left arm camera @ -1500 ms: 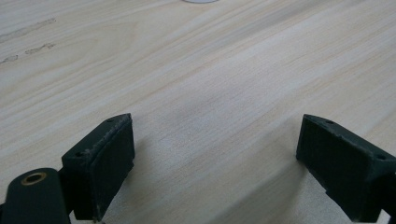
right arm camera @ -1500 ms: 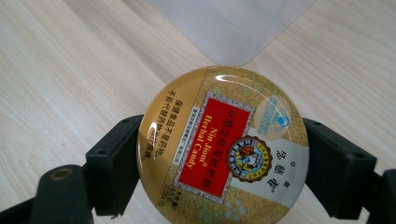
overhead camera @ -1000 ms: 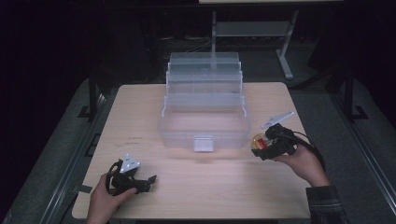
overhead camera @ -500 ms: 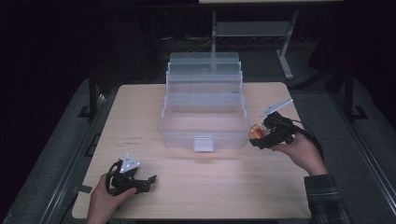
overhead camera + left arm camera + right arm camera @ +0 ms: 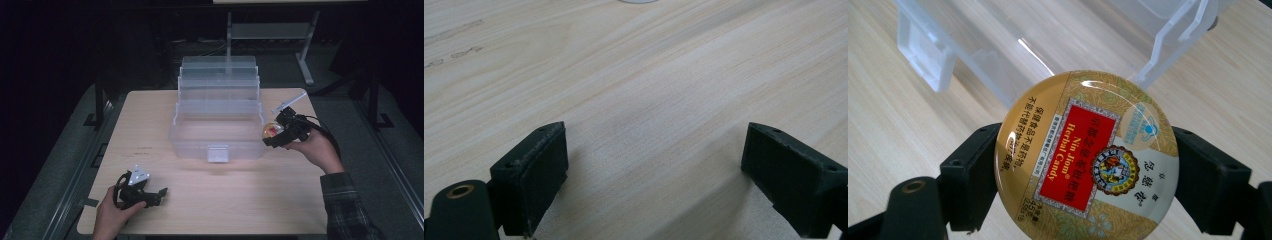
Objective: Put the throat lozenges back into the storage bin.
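- While clamped shut on the round gold candy tin with the red label [image 5: 1087, 157], now up off the pale wooden table [image 5: 225, 200] and in at the right front corner of the clear plastic tiered storage box [image 5: 195, 145]; a second ago, lower and farther out toward the table's right edge.
- Right gripper [image 5: 272, 132]: jaws drawn in as far as the candy tin allows, pads pressing its rim on two opposite sides, printed lid turned toward the gripper's own camera.
- Candy tin [image 5: 271, 131] therefore in the air, just beside the storage box's right wall at about rim height, not yet over the open bottom compartment.
- Meaning for the work, as a judgement: carry stage under way; likely still needed, a little more lift and a move inward over the rim before any release.
- Left gripper [image 5: 159, 192]: same spot as a second ago, low near the table's front left, jaws wide apart with nothing between them but bare wood grain.
- Storage box unchanged too: open, stepped trays fanned back, small latch at the front wall, bottom compartment seemingly empty.
- Count: one candy tin, one storage box, two grippers, one table.
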Demonstrator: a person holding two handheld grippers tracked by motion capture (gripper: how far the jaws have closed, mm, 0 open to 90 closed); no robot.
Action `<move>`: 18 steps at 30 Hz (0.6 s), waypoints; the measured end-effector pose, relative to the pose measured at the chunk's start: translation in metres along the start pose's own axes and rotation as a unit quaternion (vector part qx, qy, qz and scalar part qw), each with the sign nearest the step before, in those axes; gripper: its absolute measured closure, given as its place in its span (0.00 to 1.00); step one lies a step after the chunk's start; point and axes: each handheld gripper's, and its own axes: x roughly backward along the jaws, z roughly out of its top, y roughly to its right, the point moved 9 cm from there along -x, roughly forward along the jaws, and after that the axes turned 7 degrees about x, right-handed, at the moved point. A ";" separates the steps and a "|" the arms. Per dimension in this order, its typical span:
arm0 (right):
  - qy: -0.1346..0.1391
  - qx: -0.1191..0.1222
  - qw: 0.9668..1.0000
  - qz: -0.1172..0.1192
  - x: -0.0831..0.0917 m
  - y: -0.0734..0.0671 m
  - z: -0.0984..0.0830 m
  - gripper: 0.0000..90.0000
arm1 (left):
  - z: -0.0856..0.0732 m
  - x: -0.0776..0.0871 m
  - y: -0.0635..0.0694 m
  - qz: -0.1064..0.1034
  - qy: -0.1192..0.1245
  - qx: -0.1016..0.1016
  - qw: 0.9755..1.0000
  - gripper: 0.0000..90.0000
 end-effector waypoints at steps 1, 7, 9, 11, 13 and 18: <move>0.000 0.000 1.000 0.001 -0.001 0.000 0.001 0.22 | 0.000 0.000 0.000 0.000 0.000 0.000 1.000 0.12; -0.008 0.004 1.000 0.004 -0.008 0.002 0.013 0.22 | 0.000 0.000 0.000 0.000 0.000 0.001 1.000 0.12; -0.010 0.006 1.000 0.006 -0.011 0.002 0.016 0.22 | 0.000 0.000 0.000 0.000 0.000 0.001 1.000 0.12; -0.012 0.008 1.000 0.007 -0.013 0.002 0.020 0.22 | 0.000 0.000 0.000 0.000 0.000 0.001 1.000 0.12; -0.013 0.008 1.000 0.009 -0.016 0.002 0.024 0.22 | 0.000 0.000 0.000 0.000 0.000 0.001 1.000 0.12; -0.017 0.011 1.000 0.012 -0.022 0.001 0.031 0.22 | 0.000 0.000 0.000 0.000 0.000 0.001 1.000 0.12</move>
